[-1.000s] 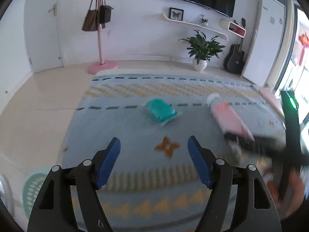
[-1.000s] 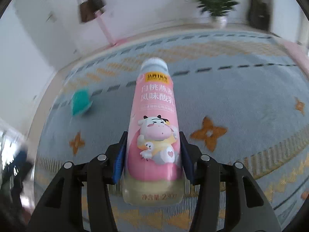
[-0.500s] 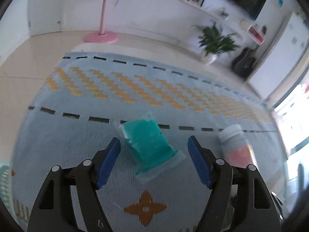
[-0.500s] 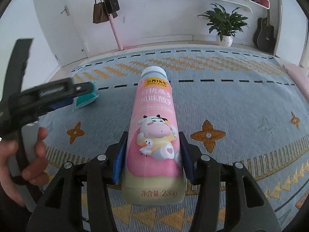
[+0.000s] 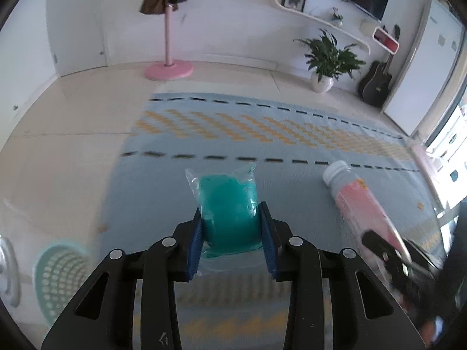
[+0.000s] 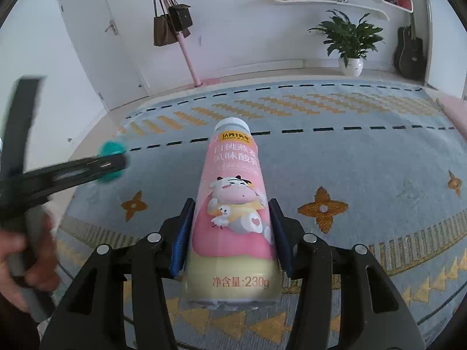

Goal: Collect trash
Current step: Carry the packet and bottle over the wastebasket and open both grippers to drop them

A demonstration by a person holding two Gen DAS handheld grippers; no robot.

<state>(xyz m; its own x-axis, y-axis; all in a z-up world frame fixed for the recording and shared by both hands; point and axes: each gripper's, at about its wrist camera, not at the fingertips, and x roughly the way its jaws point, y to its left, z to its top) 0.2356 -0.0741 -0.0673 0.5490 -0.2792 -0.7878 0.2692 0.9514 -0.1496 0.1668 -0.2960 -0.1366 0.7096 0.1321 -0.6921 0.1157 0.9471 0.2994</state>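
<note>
On the blue rug (image 5: 292, 175), at twelve o'clock of the left claw (image 5: 230, 233): teal packet (image 5: 227, 204), clamped between both blue pads. At three o'clock, pink yogurt bottle (image 6: 233, 204), clenched in the right claw (image 6: 232, 233), cap pointing away. Both pieces grasped, neither binned. At eight o'clock, low and blurred, green mesh basket (image 5: 58, 277), probably the drop point. Remaining, by judgement: carry and release.

At nine o'clock in the right wrist view we see the left tool (image 6: 112, 162) motion-blurred, covering most of the teal packet (image 6: 112, 148). At four o'clock in the left wrist view, the right tool (image 5: 388, 250) smears across the pink bottle (image 5: 359, 195). The green basket (image 5: 62, 277) at eight o'clock is blurred.
</note>
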